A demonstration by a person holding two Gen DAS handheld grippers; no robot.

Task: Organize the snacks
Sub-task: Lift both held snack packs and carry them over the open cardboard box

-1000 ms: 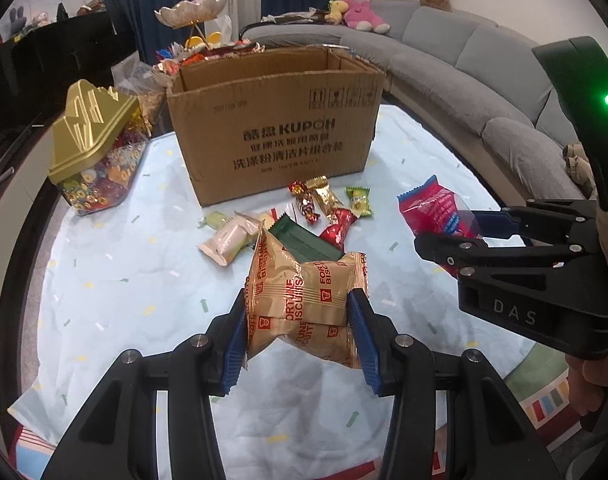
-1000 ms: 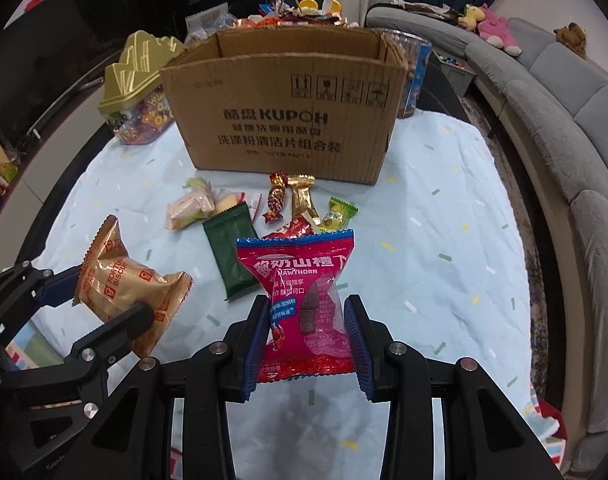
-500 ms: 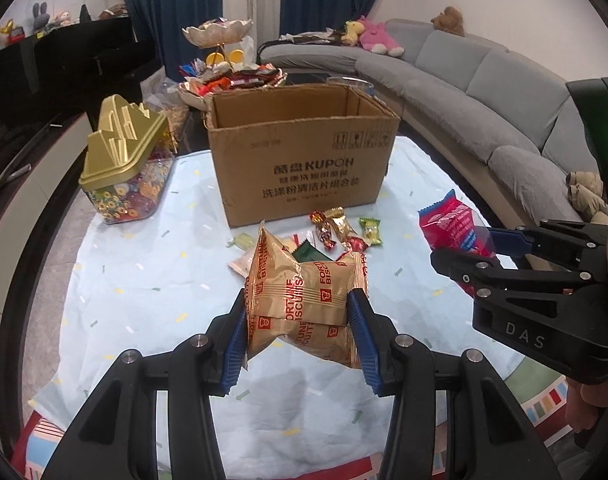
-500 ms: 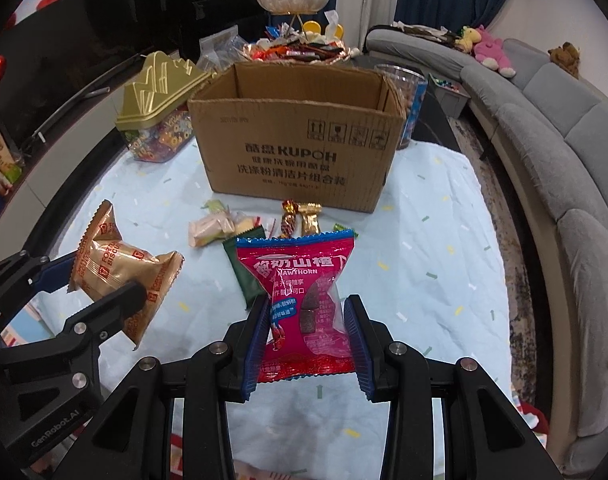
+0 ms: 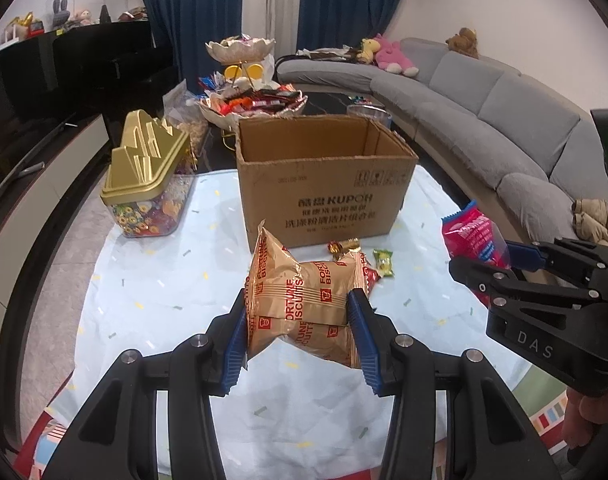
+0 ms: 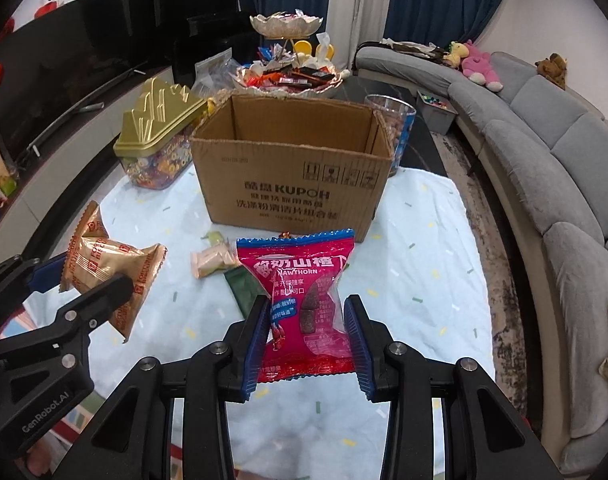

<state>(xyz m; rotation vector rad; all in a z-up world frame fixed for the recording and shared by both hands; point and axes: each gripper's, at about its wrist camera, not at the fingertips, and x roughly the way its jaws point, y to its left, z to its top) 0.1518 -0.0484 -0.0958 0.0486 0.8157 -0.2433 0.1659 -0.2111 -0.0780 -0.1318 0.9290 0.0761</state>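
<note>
The left hand-held gripper (image 5: 300, 332) is closed partway on a gold Fortune Biscuits packet (image 5: 304, 300), its blue pads pressing the packet's two sides and holding it clear above the worktop (image 5: 152, 280). The right hand-held gripper (image 6: 307, 336) is likewise closed partway on a pink hawthorn snack packet (image 6: 304, 296), which stands upright between its pads, also off the surface. Both packets hang in front of the open cardboard box (image 6: 292, 176), which sits at the far middle of the pale blue confetti-print cloth covering the worktop. Loose snacks lie on the cloth just in front of the box: a pale pink wrapped bar (image 6: 208, 262), a dark green packet (image 6: 244, 292) partly hidden behind the pink one, a gold-wrapped candy (image 5: 345, 246) and a small green-and-yellow candy (image 5: 383, 262). Left of the box stands a clear candy tub with a gold lid (image 5: 148, 176). Behind the box is a tiered dish of sweets (image 6: 290, 72). A grey sofa (image 6: 543, 152) curves along the right.
</note>
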